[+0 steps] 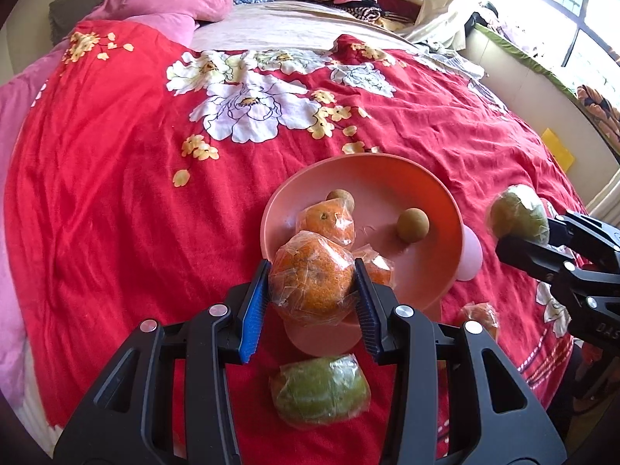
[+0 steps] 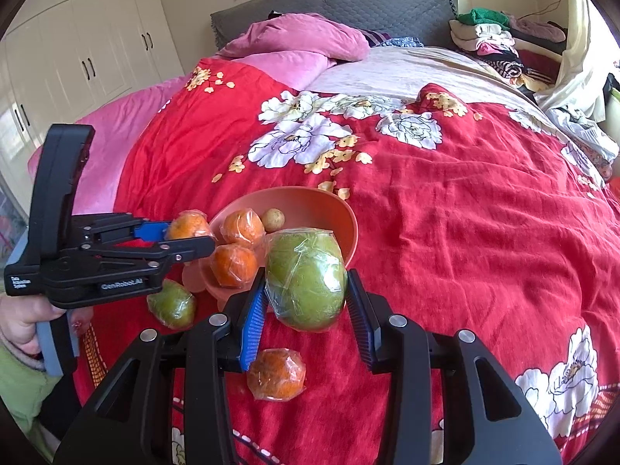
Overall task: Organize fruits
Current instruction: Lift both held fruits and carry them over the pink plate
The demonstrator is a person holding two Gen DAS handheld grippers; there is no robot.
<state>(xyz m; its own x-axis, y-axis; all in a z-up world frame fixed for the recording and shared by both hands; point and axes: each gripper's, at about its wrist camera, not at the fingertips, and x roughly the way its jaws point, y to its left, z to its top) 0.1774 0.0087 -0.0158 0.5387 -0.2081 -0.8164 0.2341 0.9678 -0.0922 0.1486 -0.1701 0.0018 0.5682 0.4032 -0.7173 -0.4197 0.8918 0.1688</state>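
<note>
- Spread across the bed, a red quilt with white and yellow flowers (image 1: 116,162) carries everything; pink pillows (image 1: 174,0) lie at twelve o'clock.
- A salmon-pink plastic bowl (image 1: 391,170) sits on the quilt, holding two plastic-wrapped oranges (image 1: 327,223) and two small brown round fruits (image 1: 414,224).
- The left gripper (image 1: 314,286) is clenched on a plastic-wrapped orange mandarin (image 1: 312,283) over the bowl's six o'clock rim.
- The right gripper (image 2: 306,294) grasps a wrapped green citrus fruit (image 2: 306,279) at the bowl's four o'clock edge.
- Another wrapped green fruit (image 1: 319,389) and a loose wrapped orange (image 2: 276,374) rest on the quilt near the bowl.
</note>
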